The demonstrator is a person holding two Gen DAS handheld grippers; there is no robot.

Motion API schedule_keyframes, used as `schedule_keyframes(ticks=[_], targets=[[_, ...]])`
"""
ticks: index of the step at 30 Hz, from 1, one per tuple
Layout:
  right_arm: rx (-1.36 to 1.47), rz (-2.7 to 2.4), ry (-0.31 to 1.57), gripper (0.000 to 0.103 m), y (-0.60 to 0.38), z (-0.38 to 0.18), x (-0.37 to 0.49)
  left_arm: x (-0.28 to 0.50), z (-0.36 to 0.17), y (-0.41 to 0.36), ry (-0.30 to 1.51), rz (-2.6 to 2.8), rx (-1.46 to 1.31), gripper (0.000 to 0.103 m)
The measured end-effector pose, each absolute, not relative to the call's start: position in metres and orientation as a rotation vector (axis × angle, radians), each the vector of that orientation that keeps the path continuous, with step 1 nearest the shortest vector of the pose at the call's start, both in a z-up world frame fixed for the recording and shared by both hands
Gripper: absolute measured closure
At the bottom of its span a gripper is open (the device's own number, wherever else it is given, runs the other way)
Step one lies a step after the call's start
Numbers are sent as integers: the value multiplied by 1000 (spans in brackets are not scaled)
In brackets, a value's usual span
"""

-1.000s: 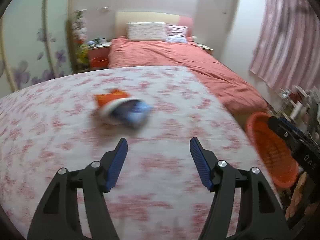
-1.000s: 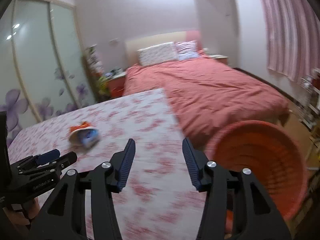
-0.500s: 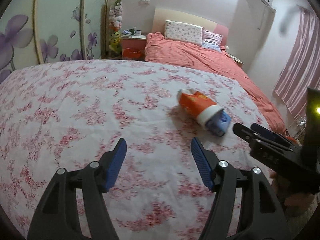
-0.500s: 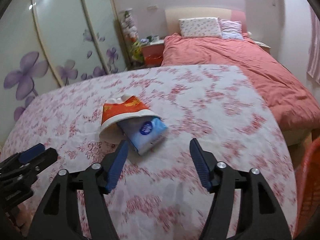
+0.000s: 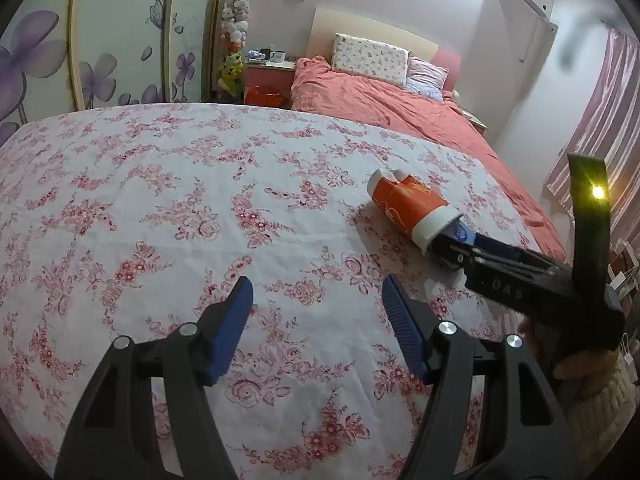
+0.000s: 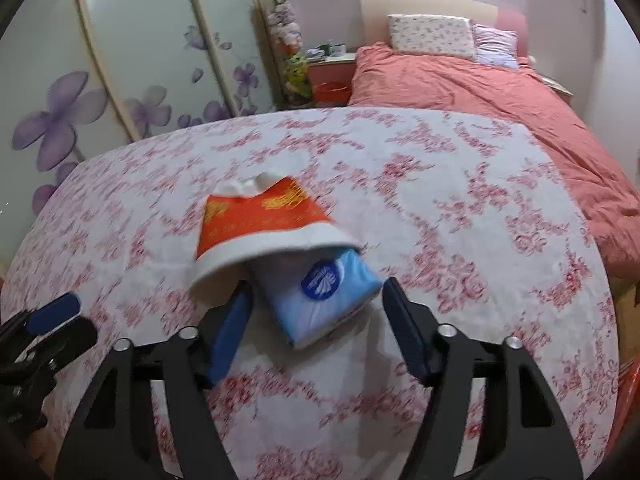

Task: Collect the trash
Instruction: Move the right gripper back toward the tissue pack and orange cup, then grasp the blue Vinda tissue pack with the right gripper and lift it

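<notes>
A crushed red-and-white paper cup (image 6: pixel 264 220) lies on its side on the floral table cover (image 6: pixel 460 216), with a blue tissue pack (image 6: pixel 320 292) sticking out of its mouth. My right gripper (image 6: pixel 316 300) is open, its fingers on either side of the tissue pack, close to it. In the left wrist view the cup (image 5: pixel 408 208) lies to the right and the right gripper (image 5: pixel 456 252) reaches its mouth. My left gripper (image 5: pixel 316 300) is open and empty over the cover, left of the cup.
A bed with a salmon quilt (image 5: pixel 380 96) stands beyond the table. A wardrobe with purple flowers (image 6: pixel 140 60) is at the left. A nightstand (image 5: pixel 268 76) stands by the bed. An orange basket edge (image 6: pixel 630 392) shows at the far right.
My right gripper has moved forward to the cup and now straddles the tissue pack. My left gripper has shifted slightly; the cup sits in the same place.
</notes>
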State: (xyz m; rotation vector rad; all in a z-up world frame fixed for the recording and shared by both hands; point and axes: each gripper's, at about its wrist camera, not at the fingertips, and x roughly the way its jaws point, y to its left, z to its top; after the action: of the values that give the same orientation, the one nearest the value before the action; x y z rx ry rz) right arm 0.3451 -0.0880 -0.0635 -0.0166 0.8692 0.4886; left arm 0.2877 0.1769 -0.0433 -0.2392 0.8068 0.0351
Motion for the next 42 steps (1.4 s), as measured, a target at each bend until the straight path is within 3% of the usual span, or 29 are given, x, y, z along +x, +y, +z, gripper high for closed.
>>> schedule_keyframes(ticks=[2, 8, 23, 29, 42], targets=[[-31, 514, 876, 47, -87, -64, 337, 287, -43, 176, 806, 34, -240, 37], [-49, 494, 857, 47, -83, -63, 332, 285, -45, 175, 816, 27, -252, 36], [-140, 483, 847, 39, -63, -63, 347, 282, -48, 179, 834, 26, -282, 35], [-151, 482, 859, 50, -65, -63, 344, 281, -47, 180, 837, 29, -288, 35], [-63, 393, 837, 50, -127, -60, 303, 280, -40, 167, 828, 15, -285, 35]])
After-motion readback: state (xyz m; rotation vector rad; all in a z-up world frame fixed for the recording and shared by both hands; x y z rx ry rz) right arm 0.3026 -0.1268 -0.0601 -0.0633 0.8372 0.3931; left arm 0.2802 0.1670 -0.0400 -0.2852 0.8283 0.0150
